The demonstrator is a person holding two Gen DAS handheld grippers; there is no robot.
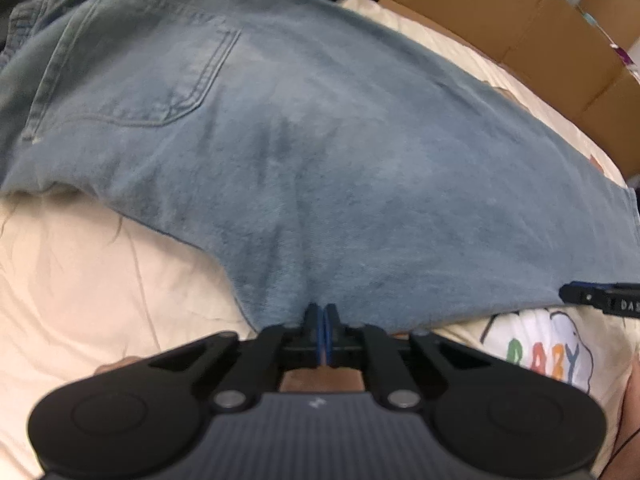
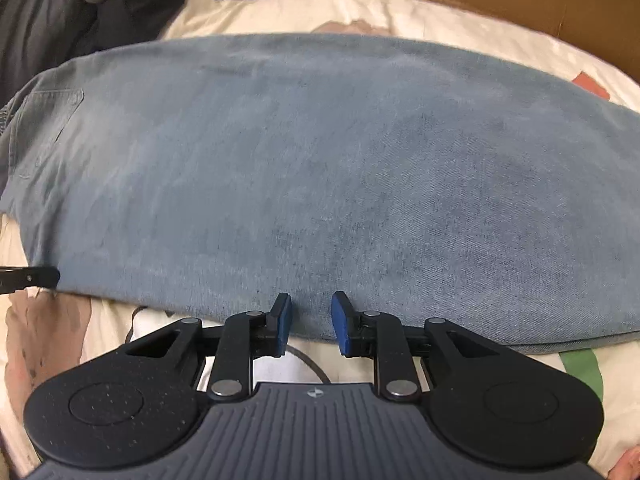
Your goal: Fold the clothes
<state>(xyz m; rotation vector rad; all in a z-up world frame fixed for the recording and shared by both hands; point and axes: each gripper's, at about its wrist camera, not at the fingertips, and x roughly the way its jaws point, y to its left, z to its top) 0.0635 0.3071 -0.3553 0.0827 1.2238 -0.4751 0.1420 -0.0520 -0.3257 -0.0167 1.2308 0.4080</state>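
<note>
Light blue jeans [image 1: 320, 140] lie folded lengthwise on a cream bed sheet [image 1: 100, 272], back pocket [image 1: 132, 64] facing up at the left. My left gripper [image 1: 322, 314] is shut on the jeans' near edge, and a crease runs up the denim from its tips. In the right wrist view the jeans [image 2: 320, 160] stretch across the frame. My right gripper [image 2: 311, 316] stands open over their near edge, with the blue pads [image 2: 284, 314] apart and denim between them. The tip of the right gripper [image 1: 568, 294] shows at the far right of the left wrist view.
A cardboard box [image 1: 520, 28] runs along the far side of the bed. Dark clothes [image 2: 48, 20] are piled at the far left. The sheet carries a white patch printed "BABY" [image 1: 548, 356] just this side of the jeans.
</note>
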